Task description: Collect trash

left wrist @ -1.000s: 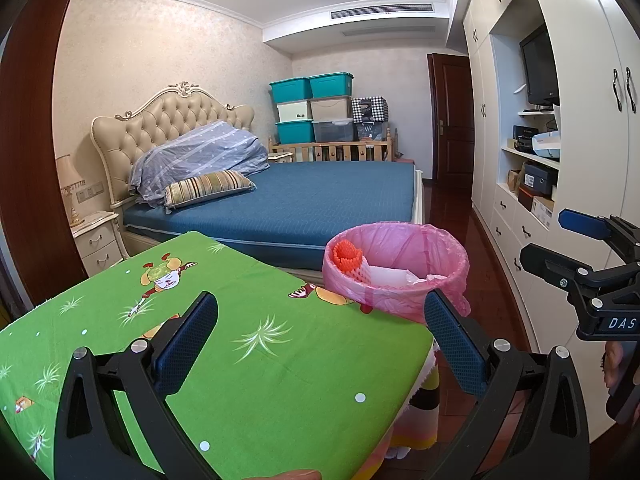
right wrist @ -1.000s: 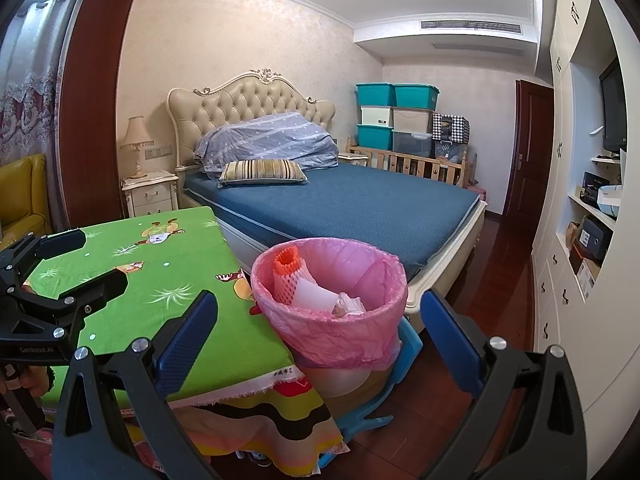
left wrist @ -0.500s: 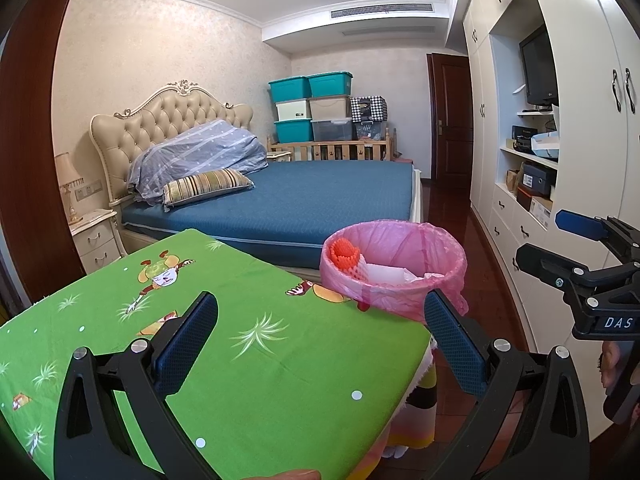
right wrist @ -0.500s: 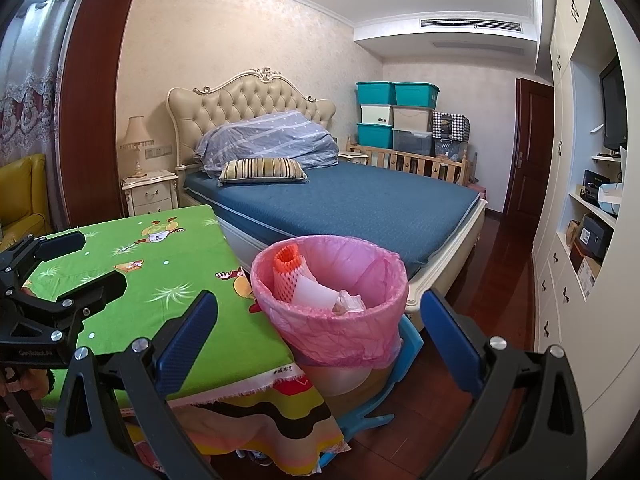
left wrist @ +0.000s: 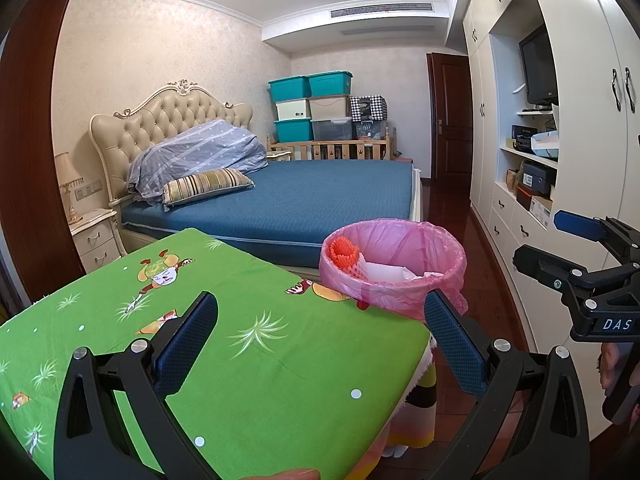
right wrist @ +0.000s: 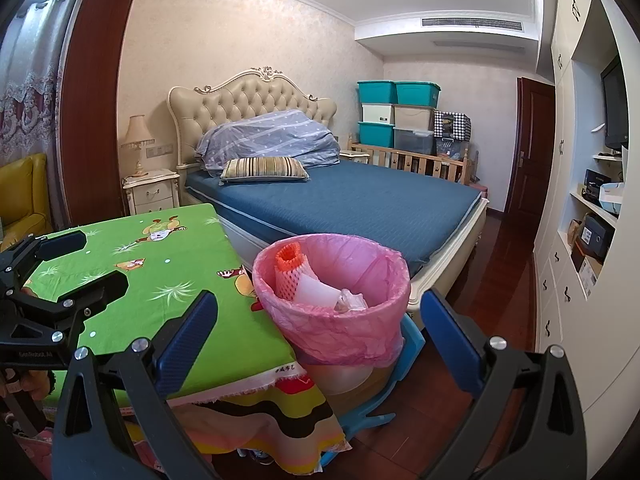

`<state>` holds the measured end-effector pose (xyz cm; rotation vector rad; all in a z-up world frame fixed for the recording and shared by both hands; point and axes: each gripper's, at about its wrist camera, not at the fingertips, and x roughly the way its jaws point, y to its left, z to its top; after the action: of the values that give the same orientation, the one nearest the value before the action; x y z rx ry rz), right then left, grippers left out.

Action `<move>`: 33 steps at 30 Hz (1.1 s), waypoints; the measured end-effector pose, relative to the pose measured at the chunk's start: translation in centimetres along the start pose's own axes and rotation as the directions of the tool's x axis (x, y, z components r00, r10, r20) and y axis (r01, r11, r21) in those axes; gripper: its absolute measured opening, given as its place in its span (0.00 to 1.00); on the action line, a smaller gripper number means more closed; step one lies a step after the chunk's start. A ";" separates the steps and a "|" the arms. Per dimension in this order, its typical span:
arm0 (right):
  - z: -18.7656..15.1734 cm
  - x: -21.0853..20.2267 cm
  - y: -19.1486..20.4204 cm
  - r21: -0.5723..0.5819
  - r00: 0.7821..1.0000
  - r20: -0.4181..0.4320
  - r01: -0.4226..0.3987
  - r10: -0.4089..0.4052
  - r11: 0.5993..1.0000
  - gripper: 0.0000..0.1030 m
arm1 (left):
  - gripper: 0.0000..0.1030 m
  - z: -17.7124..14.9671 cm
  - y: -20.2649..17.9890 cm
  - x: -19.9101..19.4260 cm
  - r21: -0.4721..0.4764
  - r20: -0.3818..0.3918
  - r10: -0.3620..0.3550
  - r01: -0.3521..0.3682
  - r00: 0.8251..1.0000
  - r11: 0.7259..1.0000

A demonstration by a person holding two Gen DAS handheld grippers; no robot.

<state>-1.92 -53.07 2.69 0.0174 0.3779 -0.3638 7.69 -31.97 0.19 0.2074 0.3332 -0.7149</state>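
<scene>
A bin with a pink bag (right wrist: pixel 352 320) stands on a blue stool beside the table's right edge; it also shows in the left wrist view (left wrist: pixel 400 280). Inside lie an orange foam net (right wrist: pixel 290 268), white paper (right wrist: pixel 316 288) and crumpled wrap. My left gripper (left wrist: pixel 320 344) is open and empty above the green tablecloth (left wrist: pixel 248 360). My right gripper (right wrist: pixel 320 336) is open and empty, just before the bin. Each gripper shows in the other's view: the right one (left wrist: pixel 576 256) and the left one (right wrist: pixel 76 260).
A bed with a blue cover (right wrist: pixel 360 204) stands behind the table and bin. White cupboards (right wrist: pixel 580 240) line the right wall. A nightstand (right wrist: pixel 152 192) and a yellow chair (right wrist: pixel 20 196) are at the left. Dark wooden floor (right wrist: pixel 504 308) runs between bed and cupboards.
Both views have shifted only slightly. The bin sits a little lower and closer in the right wrist view. Both grippers stay open and empty.
</scene>
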 end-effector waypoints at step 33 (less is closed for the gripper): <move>0.0 0.1 0.0 0.002 1.000 0.000 0.000 0.000 1.000 0.96 | 0.94 0.3 -1.0 -0.3 -0.009 -0.009 -0.018 0.018 1.000 1.000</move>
<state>-1.86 -53.08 2.69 0.0190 0.3777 -0.3636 6.89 -32.64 0.54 0.1993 0.3468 -0.7301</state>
